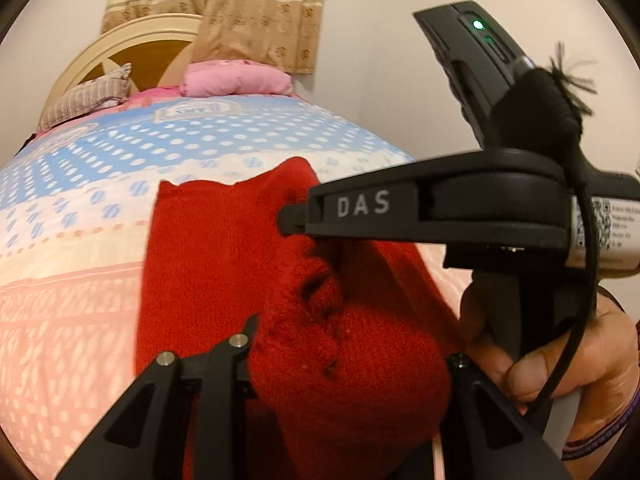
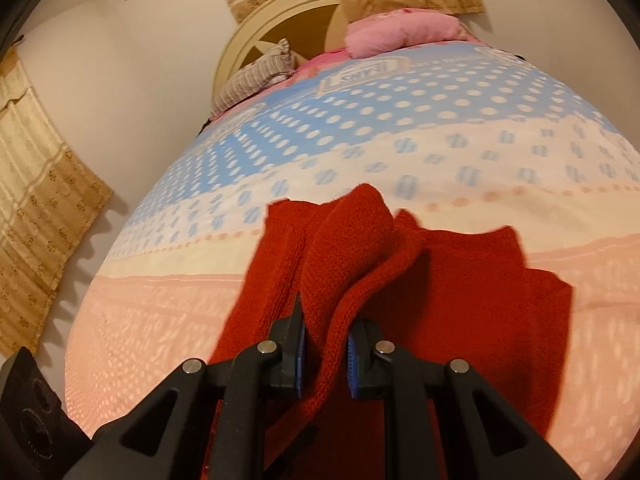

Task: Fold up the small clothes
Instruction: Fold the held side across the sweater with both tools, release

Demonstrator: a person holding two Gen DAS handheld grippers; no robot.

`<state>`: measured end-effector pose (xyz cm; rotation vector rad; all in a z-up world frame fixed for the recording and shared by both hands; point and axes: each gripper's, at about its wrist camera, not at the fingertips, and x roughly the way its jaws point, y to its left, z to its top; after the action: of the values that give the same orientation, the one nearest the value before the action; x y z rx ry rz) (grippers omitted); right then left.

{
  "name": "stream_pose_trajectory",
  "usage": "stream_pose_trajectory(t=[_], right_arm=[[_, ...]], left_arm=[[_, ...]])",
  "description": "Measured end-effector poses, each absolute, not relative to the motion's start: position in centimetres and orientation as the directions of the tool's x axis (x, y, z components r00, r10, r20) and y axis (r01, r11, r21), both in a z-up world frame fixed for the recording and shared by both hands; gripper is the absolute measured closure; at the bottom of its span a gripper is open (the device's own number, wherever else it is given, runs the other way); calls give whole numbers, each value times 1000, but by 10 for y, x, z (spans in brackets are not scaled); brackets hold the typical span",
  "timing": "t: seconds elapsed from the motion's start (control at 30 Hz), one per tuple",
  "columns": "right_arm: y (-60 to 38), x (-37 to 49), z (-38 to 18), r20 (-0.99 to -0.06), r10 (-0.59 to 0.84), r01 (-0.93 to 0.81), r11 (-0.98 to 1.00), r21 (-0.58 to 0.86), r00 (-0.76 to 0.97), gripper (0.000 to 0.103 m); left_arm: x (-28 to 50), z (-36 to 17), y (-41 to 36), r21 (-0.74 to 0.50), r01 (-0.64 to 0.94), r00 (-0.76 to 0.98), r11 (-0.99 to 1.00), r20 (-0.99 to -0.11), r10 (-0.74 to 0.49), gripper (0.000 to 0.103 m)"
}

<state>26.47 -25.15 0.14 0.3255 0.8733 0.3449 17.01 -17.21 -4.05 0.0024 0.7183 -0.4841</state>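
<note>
Two claws grip one red knitted garment (image 2: 460,280) over the bed (image 2: 160,320) foot edge: right claw (image 2: 326,344) clenched on a fold, left claw (image 1: 348,360) likewise. Right claw body reads "DAS" (image 1: 363,203).

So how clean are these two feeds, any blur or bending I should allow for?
Left wrist view: the bedspread is motion-smeared, the other claw sits close and sharp, and the red knit is fairly crisp. Right wrist view: the spread's dots streak, the knit between the claw's pads stays sharp. Both bulge fisheye-round with dark corners; light is warm and even.
</note>
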Motion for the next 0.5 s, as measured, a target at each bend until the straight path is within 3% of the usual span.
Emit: stream_pose_trajectory(t=[0.5], right_arm=[[-324,248,-3,-717,302,-130,949,286,628,88]], left_arm=[[164,-47,-233,-140,510,599,849,-651,-467,75]])
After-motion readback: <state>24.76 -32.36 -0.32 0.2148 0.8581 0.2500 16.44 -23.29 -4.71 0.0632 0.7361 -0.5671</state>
